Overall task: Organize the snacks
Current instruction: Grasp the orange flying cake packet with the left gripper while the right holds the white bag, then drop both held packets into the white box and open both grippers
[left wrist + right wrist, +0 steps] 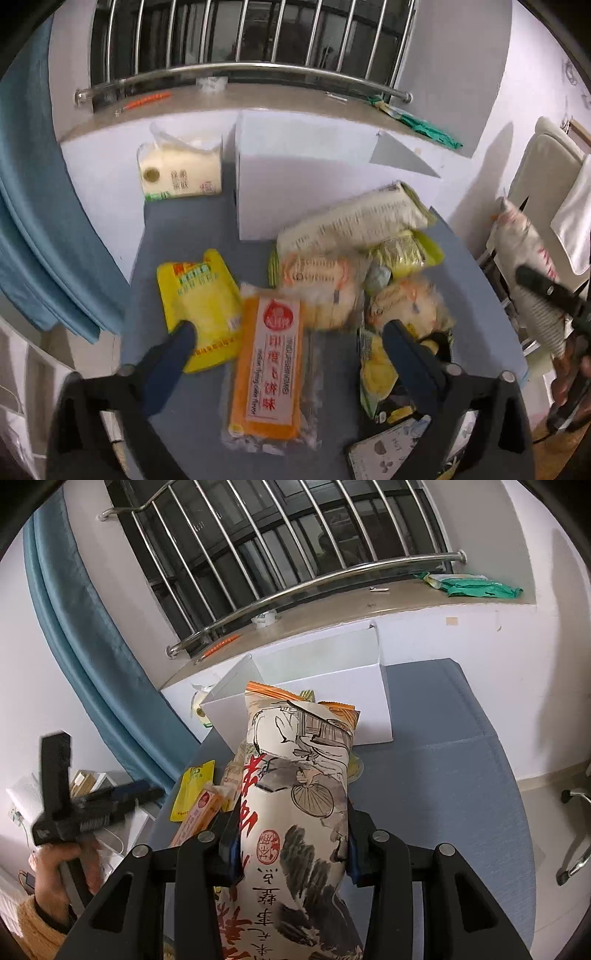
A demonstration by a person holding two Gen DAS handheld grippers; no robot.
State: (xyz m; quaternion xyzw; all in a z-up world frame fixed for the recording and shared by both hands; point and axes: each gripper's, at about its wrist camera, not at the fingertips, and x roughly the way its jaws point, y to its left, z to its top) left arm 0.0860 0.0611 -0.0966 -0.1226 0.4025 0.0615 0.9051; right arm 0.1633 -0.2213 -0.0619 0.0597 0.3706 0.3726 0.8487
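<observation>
My right gripper [291,849] is shut on a long white snack bag [295,797] with ink drawings and an orange top, held above the blue table in front of the open white box [369,709]. The bag also shows at the right edge of the left wrist view [528,258]. My left gripper [288,339] is open and empty above an orange cake pack [267,365]. A yellow pouch [199,302] lies by its left finger. A pile of pale and yellow snack bags [354,258] lies beyond.
The white box [306,173] stands at the back of the blue table [177,236], next to a tissue pack [181,170]. A windowsill with a steel rail [236,70] runs behind. A blue curtain [44,206] hangs left. A phone [388,450] lies near the table's front edge.
</observation>
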